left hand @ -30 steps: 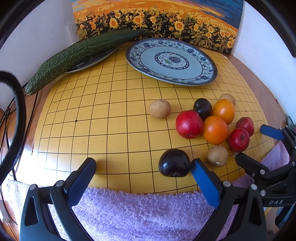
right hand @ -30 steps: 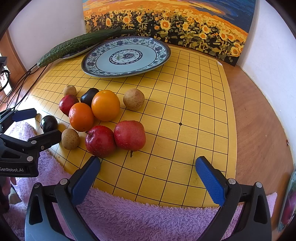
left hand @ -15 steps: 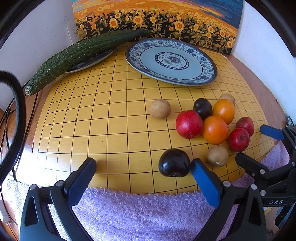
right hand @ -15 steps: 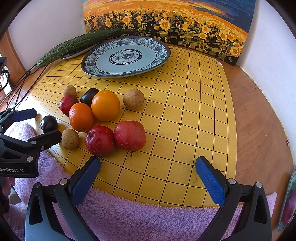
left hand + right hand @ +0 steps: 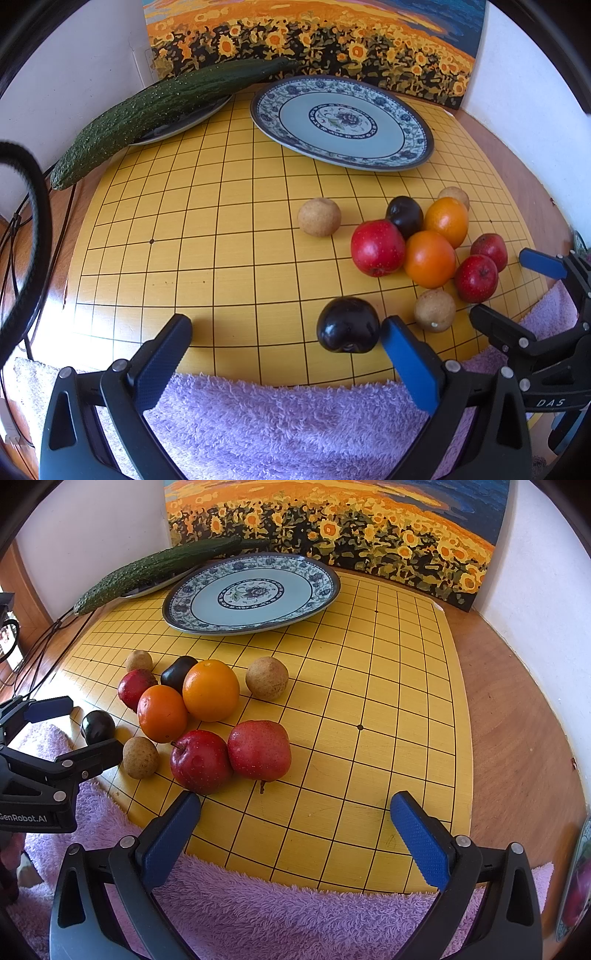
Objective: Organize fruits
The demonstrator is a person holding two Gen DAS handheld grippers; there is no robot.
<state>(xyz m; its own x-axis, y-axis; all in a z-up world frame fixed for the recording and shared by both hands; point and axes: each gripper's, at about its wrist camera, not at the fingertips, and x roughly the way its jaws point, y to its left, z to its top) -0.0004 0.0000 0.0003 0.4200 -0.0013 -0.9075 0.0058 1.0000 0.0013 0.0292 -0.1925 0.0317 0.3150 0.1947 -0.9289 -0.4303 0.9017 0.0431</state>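
Note:
A pile of fruit lies on the yellow grid board (image 5: 221, 258): red apples (image 5: 377, 248), two oranges (image 5: 429, 259), dark plums and brown round fruits (image 5: 319, 216). One dark plum (image 5: 348, 325) sits apart, just inside the right finger of my open left gripper (image 5: 286, 341). My right gripper (image 5: 295, 818) is open and empty over the board's near edge, right of two red apples (image 5: 259, 750). The empty blue patterned plate (image 5: 341, 120) stands at the back; it also shows in the right wrist view (image 5: 251, 592).
A long cucumber (image 5: 159, 107) lies on a small plate at the back left. A sunflower painting (image 5: 314, 40) leans on the wall behind. A purple towel (image 5: 277, 424) covers the near edge. Cables (image 5: 22, 229) hang at the left.

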